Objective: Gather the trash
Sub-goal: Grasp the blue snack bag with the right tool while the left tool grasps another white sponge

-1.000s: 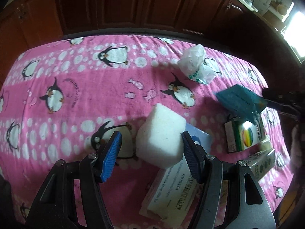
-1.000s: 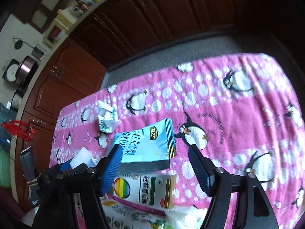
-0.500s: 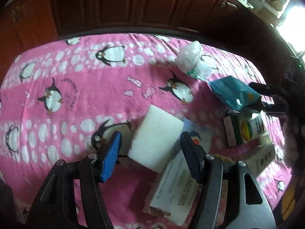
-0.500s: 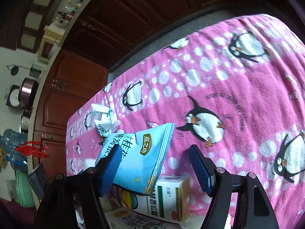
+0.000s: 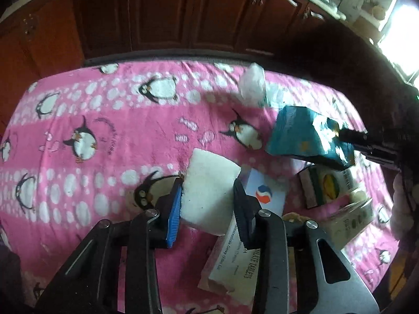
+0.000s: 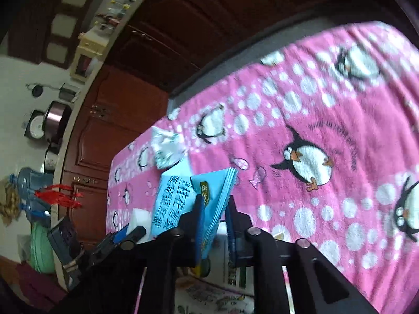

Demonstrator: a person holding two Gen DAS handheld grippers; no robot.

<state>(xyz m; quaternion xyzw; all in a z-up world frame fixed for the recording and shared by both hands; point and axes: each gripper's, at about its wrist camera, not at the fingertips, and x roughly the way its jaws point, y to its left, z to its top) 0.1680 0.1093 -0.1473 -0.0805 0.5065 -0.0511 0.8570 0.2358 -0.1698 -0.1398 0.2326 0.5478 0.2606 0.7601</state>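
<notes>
Your left gripper point(image 5: 207, 204) clamps the white foam block point(image 5: 209, 193); your right gripper point(image 6: 213, 225) pinches the blue foil snack packet point(image 6: 193, 198). The crumpled white wrapper point(image 5: 252, 85) at one o'clock and the cardboard boxes point(image 5: 324, 188) at three o'clock remain uncollected on the pink penguin blanket point(image 5: 104, 120).

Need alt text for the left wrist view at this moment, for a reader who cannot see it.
The left gripper is closed on a white foam block above a pink penguin-print cloth. To the right, the right gripper holds a blue snack packet above small cartons, with a crumpled white wrapper farther back. A tablet box lies under the block.
</notes>
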